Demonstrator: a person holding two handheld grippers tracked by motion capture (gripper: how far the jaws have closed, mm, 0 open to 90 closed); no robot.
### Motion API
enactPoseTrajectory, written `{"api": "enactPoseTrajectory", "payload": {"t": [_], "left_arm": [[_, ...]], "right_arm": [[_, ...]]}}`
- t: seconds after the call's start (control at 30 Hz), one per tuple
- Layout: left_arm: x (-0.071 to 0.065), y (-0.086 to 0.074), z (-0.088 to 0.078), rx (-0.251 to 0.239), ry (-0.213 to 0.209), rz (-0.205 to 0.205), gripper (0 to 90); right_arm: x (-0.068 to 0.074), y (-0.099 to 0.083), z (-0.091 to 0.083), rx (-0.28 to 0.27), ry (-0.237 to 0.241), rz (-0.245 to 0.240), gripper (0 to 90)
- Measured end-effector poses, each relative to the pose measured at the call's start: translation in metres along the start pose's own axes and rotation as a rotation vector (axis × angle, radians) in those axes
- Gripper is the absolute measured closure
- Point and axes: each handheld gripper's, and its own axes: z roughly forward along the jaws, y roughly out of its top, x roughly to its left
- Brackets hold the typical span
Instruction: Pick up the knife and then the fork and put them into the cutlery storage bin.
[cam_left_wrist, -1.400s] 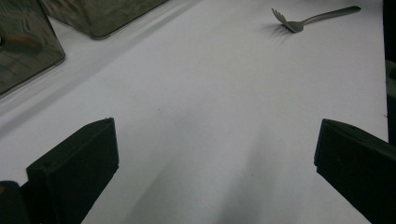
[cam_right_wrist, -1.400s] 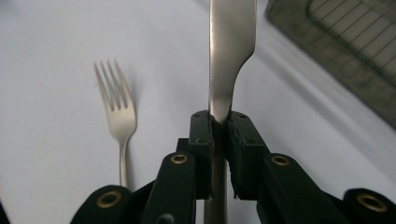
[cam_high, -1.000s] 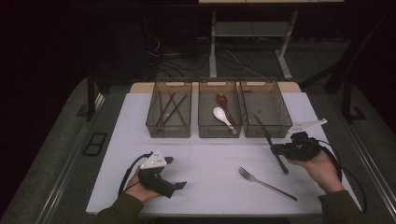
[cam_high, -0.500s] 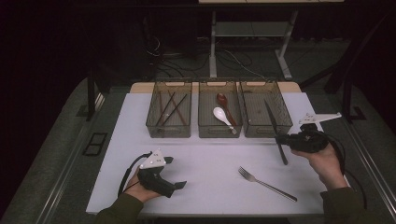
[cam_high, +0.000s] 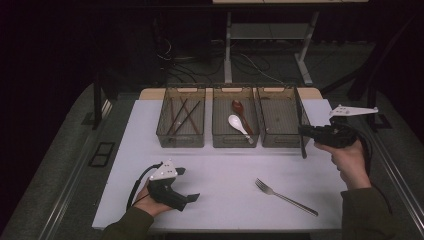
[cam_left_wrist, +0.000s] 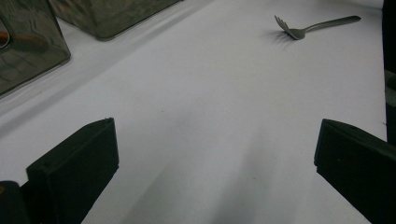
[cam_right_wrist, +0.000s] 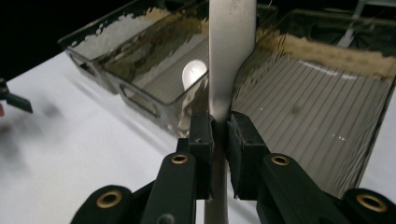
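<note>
On the left side of the white worktop (cam_high: 125, 165), the left claw (cam_high: 189, 197) rests low in the person's hand, its jaws wide apart with nothing between them; in the left gripper view only bare surface lies between the two black jaws. Behind it stand three clear bins in a row. The left bin (cam_high: 181, 141) holds dark chopsticks (cam_high: 184, 114), the middle bin (cam_high: 235, 142) holds a white spoon (cam_high: 238, 125) and a brown spoon (cam_high: 240, 111), and the right bin (cam_high: 280, 141) looks empty. A fork (cam_high: 285, 196) lies flat on the worktop in front of the right bin, well apart from both claws. On the right, the right claw (cam_high: 303, 131) is closed on a table knife (cam_high: 301, 120), which it holds in the air at the right bin's right edge; in the right gripper view the pads press on the flat metal, with the blade (cam_right_wrist: 231, 51) rising over the bin. I judge the sorting to be partly done: chopsticks and spoons are in their bins, the knife is lifted but not yet placed, and the fork is not picked up yet.
</note>
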Motion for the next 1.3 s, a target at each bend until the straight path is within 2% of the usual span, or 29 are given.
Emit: {"api": "enactPoseTrajectory", "payload": {"t": [0.13, 0.3, 0.43, 0.6, 0.7, 0.83, 0.97, 1.0, 1.17, 1.3], "left_arm": [[0.0, 0.0, 0.0, 0.002, -0.001, -0.002, 0.0], [-0.001, 0.0, 0.0, -0.004, -0.006, 0.002, 0.0], [-0.001, 0.001, 0.0, -0.003, -0.008, 0.004, 0.0], [0.0, 0.0, 0.0, -0.006, -0.008, 0.002, 0.0], [0.0, 0.0, 0.0, -0.007, -0.009, -0.001, 0.0], [0.0, 0.001, -0.001, -0.007, -0.011, 0.005, 0.0], [0.0, 0.001, 0.0, -0.008, -0.014, 0.002, 0.0], [0.0, 0.001, 0.0, -0.006, -0.014, 0.004, 0.0], [0.0, 0.001, -0.001, -0.008, -0.015, 0.005, 0.0], [0.0, 0.001, 0.0, -0.008, -0.017, 0.004, 0.0]], "right_arm": [[-0.004, 0.015, -0.002, -0.05, -0.011, 0.016, 80.8], [-0.012, 0.04, 0.001, -0.095, -0.052, 0.013, 80.9], [-0.021, 0.053, 0.01, -0.101, -0.09, 0.024, 80.8], [-0.036, 0.059, 0.027, -0.08, -0.132, 0.036, 80.8], [-0.043, 0.059, 0.038, -0.043, -0.148, 0.048, 80.9], [-0.049, 0.053, 0.052, 0.034, -0.183, 0.037, 80.8], [-0.053, 0.046, 0.065, 0.088, -0.193, 0.046, 80.8], [-0.054, 0.045, 0.069, 0.106, -0.188, 0.049, 80.8], [-0.058, 0.037, 0.088, 0.226, -0.229, 0.039, 80.7], [-0.062, 0.031, 0.098, 0.286, -0.245, 0.04, 80.7]]}}
